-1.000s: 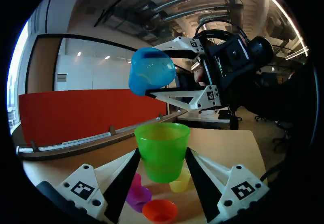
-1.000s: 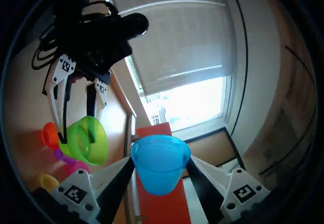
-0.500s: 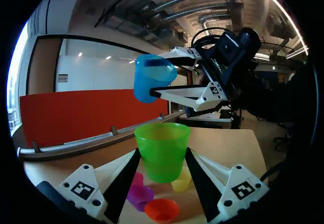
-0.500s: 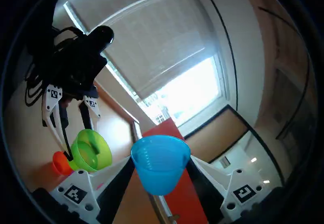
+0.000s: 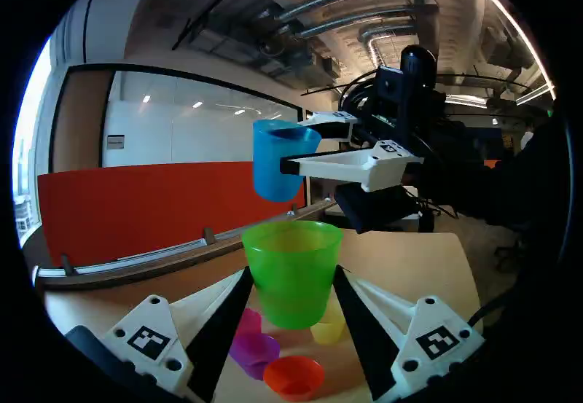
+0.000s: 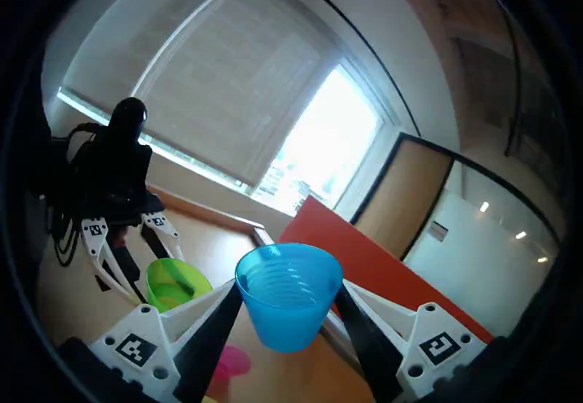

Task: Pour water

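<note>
A green cup (image 5: 291, 275) is upright between the fingers of my left gripper (image 5: 291, 286), which is shut on it a little above the wooden table (image 5: 408, 264). Above and just behind it hangs a blue cup (image 5: 278, 161), upright, held by my right gripper (image 5: 295, 144) coming in from the right. In the right gripper view the blue cup (image 6: 289, 304) sits between the pads of my right gripper (image 6: 289, 297), mouth up. Lower left there, my left gripper (image 6: 162, 278) holds the green cup (image 6: 175, 285). I cannot tell what either cup contains.
Below the green cup, a purple cup (image 5: 251, 345), an orange cup (image 5: 294, 377) and a yellow cup (image 5: 329, 328) stand on the table. A pink cup (image 6: 233, 363) lies low in the right gripper view. A red partition (image 5: 146, 202) runs along the table's far edge.
The blue cup has swung from tilted, mouth toward the green cup, back to upright as my right gripper rolled level. The green cup and left gripper have stayed put.
</note>
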Available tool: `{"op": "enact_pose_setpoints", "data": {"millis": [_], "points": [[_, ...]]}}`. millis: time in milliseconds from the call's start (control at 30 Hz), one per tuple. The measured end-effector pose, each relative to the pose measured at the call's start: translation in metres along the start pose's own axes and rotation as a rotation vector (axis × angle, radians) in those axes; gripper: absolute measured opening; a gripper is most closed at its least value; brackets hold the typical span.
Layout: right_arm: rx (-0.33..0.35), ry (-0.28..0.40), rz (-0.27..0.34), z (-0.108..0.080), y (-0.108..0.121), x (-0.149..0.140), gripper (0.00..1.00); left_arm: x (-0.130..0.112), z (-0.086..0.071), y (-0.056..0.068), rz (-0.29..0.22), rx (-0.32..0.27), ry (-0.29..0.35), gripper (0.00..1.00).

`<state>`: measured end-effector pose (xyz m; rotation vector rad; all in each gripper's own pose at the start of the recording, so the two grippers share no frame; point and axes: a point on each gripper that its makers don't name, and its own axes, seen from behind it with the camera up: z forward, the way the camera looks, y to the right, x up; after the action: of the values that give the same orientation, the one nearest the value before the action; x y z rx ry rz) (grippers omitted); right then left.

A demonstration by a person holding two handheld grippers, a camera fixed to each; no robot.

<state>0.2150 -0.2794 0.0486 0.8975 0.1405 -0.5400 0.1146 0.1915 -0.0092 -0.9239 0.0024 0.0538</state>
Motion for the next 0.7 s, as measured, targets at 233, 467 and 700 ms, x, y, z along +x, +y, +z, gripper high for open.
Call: {"op": "enact_pose_setpoints", "data": {"millis": [233,467,700], "points": [[0.008,-0.022,0.166,-0.002,0.000,-0.007,0.89,0.001,-0.002,-0.002,0.003,0.004,-0.003,0.79],[0.024,-0.049,0.333,-0.004,-0.002,-0.014,0.89,0.004,-0.003,-0.002,0.009,0.007,-0.008,0.79],[0.041,-0.045,0.435,-0.009,-0.001,-0.013,0.89,0.004,-0.003,-0.002,0.010,0.012,-0.011,0.79]]}}
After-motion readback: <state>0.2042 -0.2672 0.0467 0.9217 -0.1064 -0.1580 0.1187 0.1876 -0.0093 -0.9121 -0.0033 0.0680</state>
